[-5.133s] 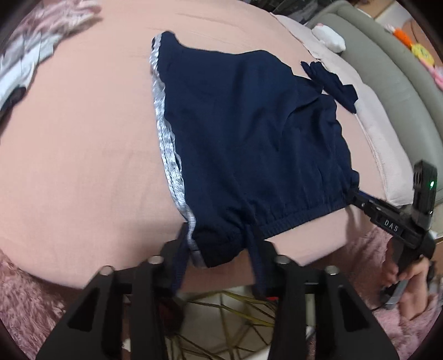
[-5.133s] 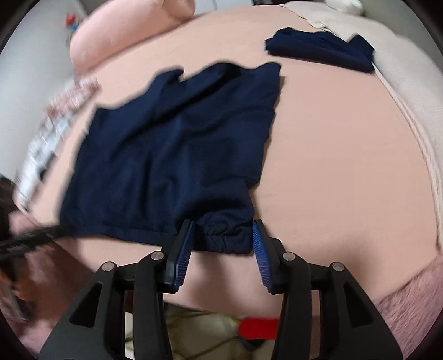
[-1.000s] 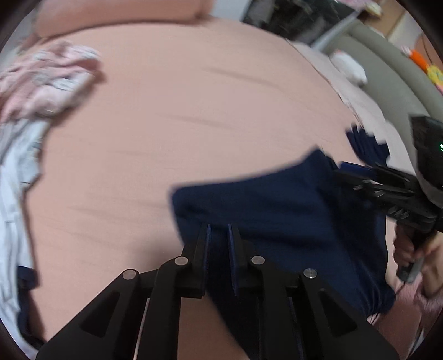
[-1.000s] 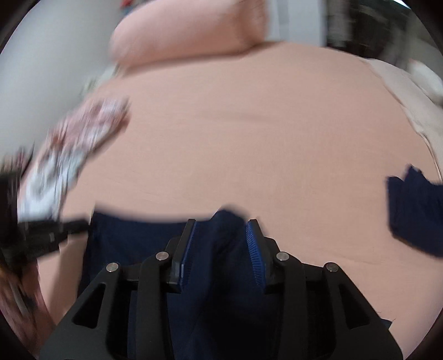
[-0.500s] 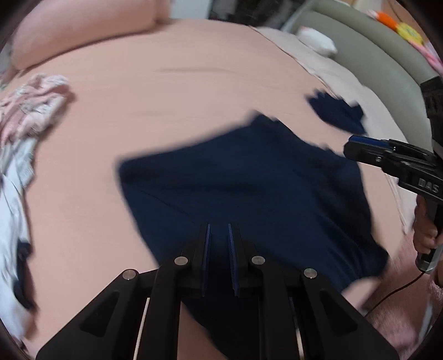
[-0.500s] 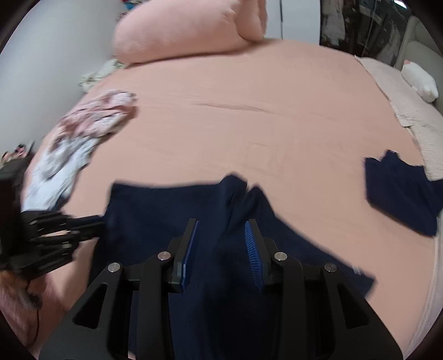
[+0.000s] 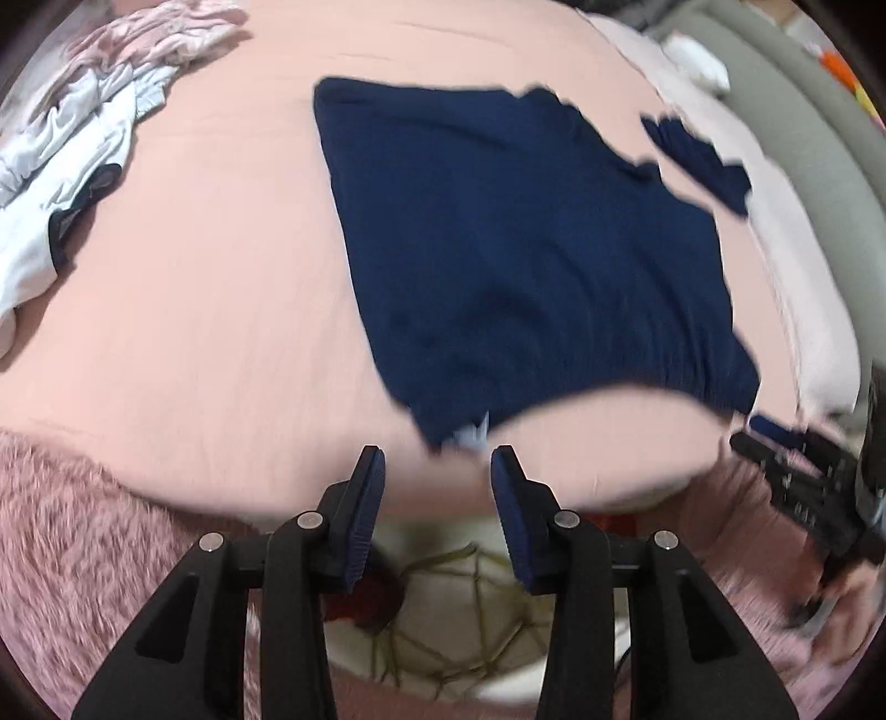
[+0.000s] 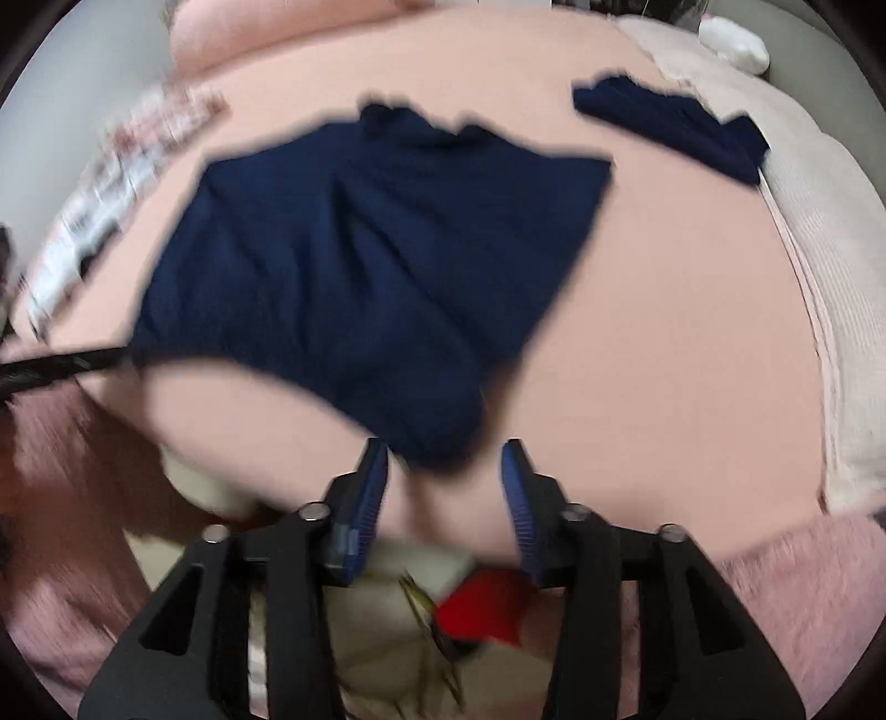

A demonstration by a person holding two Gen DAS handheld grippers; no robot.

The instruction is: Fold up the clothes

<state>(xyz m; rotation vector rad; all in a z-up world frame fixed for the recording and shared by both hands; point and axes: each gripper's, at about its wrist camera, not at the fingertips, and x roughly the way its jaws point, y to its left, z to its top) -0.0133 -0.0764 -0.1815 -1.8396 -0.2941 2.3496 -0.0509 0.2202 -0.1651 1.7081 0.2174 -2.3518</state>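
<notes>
Dark navy shorts lie spread flat on the pink bed, waistband toward me; they also show in the right wrist view. My left gripper is open and empty, just short of the near left waistband corner, where a pale trim shows. My right gripper is open and empty, its jaws on either side of the near right waistband corner. The right gripper also shows at the right edge of the left wrist view. Both views are blurred.
A second small navy garment lies at the far right by a pale blanket. A pile of white and pink clothes lies far left. A pink fuzzy cover hangs at the near bed edge. A pink pillow is behind.
Both grippers held the shorts up shut, carried them down onto the bed, let go and opened. The shorts now lie flat and both grippers have drawn back to the near edge.
</notes>
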